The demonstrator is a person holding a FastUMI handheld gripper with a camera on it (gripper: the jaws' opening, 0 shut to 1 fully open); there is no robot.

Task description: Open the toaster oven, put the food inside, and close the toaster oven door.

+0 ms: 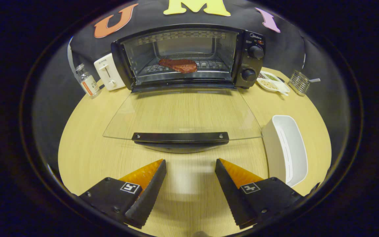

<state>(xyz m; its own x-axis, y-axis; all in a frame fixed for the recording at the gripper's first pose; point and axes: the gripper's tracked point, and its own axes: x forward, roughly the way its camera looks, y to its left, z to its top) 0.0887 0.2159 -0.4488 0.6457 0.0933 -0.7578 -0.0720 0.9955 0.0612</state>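
- Holding nothing, your jaws point(190, 184) stand wide apart above the near edge of the tabletop point(87, 148), with bare wood showing in the gap between the two fingers.
- Just ahead of the fingertips lies the dark handle point(180, 137) of the toaster oven door point(183, 113), which is folded all the way down so its glass pane lies flat over the middle of the tabletop.
- You have the toaster oven point(189, 56) itself at the far edge, its cavity open toward you and its two knobs point(252, 63) stacked on the right-hand panel.
- The food point(178, 65), a reddish-brown slab like a piece of meat, already rests on the wire rack inside the oven, roughly centred in the cavity and well beyond your fingers.
- A white tray point(286, 148) sits near the right edge of the tabletop, just beside the right side of the lowered door and close to your right finger.
- Toward the far right corner you can see a small divided dish point(273, 84) with bits of food in it, and a wire holder point(299, 82) further right.
- Toward the far left corner, a white toaster point(109, 72) stands against the oven's left side, with a small glass bottle point(87, 81) beside it.
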